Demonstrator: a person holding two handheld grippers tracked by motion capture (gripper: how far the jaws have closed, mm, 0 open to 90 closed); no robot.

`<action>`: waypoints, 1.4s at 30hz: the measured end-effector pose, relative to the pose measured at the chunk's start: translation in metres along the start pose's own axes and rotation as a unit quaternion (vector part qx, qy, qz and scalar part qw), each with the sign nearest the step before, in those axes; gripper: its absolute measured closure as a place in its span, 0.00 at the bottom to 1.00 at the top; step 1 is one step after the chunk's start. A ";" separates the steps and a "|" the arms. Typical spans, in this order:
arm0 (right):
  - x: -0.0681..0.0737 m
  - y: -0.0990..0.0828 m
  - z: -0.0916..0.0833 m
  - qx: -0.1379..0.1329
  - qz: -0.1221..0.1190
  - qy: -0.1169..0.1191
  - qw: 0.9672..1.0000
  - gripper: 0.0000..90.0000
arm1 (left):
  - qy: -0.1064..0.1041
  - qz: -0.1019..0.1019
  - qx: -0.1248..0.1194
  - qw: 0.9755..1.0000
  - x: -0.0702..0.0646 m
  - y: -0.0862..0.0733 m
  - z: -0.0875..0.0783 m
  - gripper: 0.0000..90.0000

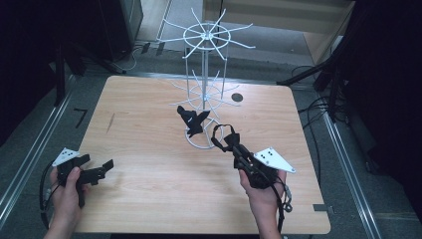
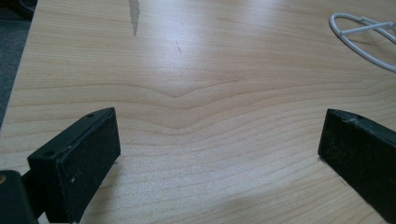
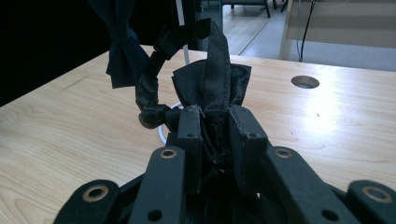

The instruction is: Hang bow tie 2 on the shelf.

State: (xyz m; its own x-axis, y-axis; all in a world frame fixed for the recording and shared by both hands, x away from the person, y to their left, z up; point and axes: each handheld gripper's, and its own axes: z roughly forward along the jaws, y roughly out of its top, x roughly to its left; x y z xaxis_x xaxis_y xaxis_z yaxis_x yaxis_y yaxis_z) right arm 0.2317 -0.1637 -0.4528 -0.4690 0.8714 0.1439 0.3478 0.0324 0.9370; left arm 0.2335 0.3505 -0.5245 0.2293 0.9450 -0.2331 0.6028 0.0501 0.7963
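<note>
Left gripper (image 1: 102,169) low over table (image 1: 149,164) near its left edge, jaws spread wide, nothing between. White wire rack (image 1: 205,74) upright at table's far middle, dark bow tie (image 1: 193,121) hanging on lower arm. Right gripper (image 1: 225,141) just right of rack base, jaws pinching second black bow tie (image 3: 210,86), strap looped above.

overhead forward-down; two close jaw-level views, sharing table (image 1: 149,149)

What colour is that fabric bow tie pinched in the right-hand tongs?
Black, strap included. The fabric bow tie shows best in the right gripper view, pinched in the right tongs.
</note>
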 end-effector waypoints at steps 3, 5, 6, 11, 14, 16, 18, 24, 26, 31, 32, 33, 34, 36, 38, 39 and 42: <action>0.001 0.001 0.000 -0.004 -0.001 0.000 1.000 0.85 | 0.000 0.000 0.000 1.000 0.000 0.000 0.000 0.00; 0.001 0.002 -0.001 -0.006 0.000 0.002 1.000 0.85 | 0.000 0.000 0.000 1.000 0.000 0.000 0.000 0.00; 0.002 0.003 -0.001 -0.006 -0.001 0.002 1.000 0.85 | 0.000 -0.001 0.000 1.000 0.000 0.000 0.000 0.00; 0.003 0.005 -0.001 -0.010 -0.001 0.005 1.000 0.85 | 0.000 -0.001 0.000 1.000 0.000 0.000 0.000 0.00; 0.004 0.006 -0.002 -0.012 0.000 0.005 1.000 0.85 | -0.001 0.000 0.000 1.000 0.000 0.000 0.000 0.00; 0.005 0.007 -0.002 -0.016 -0.002 0.008 1.000 0.85 | -0.001 -0.001 0.000 1.000 0.000 0.000 0.000 0.00; 0.007 0.008 -0.002 -0.018 -0.002 0.009 1.000 0.85 | -0.001 0.000 0.000 1.000 0.000 0.000 0.000 0.00; 0.009 0.011 -0.002 -0.023 -0.002 0.012 1.000 0.85 | -0.001 0.000 0.000 1.000 0.000 0.000 0.000 0.00; 0.010 0.013 -0.002 -0.025 -0.004 0.012 1.000 0.85 | 0.000 0.000 0.000 1.000 0.000 0.000 0.000 0.00; 0.012 0.015 -0.003 -0.030 -0.006 0.014 0.999 0.85 | 0.000 -0.001 0.000 1.000 0.000 0.000 0.000 0.00; 0.013 0.016 -0.003 -0.031 -0.005 0.016 0.999 0.85 | -0.001 -0.001 0.000 1.000 0.000 0.000 0.000 0.00; 0.013 0.016 -0.003 -0.031 -0.005 0.016 0.999 0.85 | -0.001 -0.001 0.000 1.000 0.000 0.000 0.000 0.00; 0.014 0.017 -0.003 -0.032 -0.006 0.016 0.999 0.85 | -0.001 -0.001 0.000 1.000 0.000 0.000 0.000 0.00; 0.015 0.019 -0.003 -0.035 -0.007 0.018 0.999 0.85 | 0.000 0.000 0.000 1.000 0.000 0.000 0.000 0.00; 0.016 0.019 -0.004 -0.036 -0.006 0.019 0.999 0.85 | 0.000 0.000 0.000 1.000 0.000 0.000 0.000 0.00; 0.016 0.020 -0.004 -0.036 -0.006 0.019 0.999 0.85 | 0.000 -0.001 0.000 1.000 0.000 0.000 0.000 0.00; 0.018 0.022 -0.004 -0.039 -0.007 0.021 0.999 0.85 | 0.000 -0.001 0.000 1.000 0.000 0.000 0.000 0.00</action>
State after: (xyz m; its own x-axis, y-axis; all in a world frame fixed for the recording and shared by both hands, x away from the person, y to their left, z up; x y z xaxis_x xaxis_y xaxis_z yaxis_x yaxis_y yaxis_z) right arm 0.2274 -0.1493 -0.4280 -0.5070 0.8501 0.1422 0.2769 0.0045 0.9609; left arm 0.2336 0.3505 -0.5245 0.2291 0.9447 -0.2345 0.6033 0.0512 0.7958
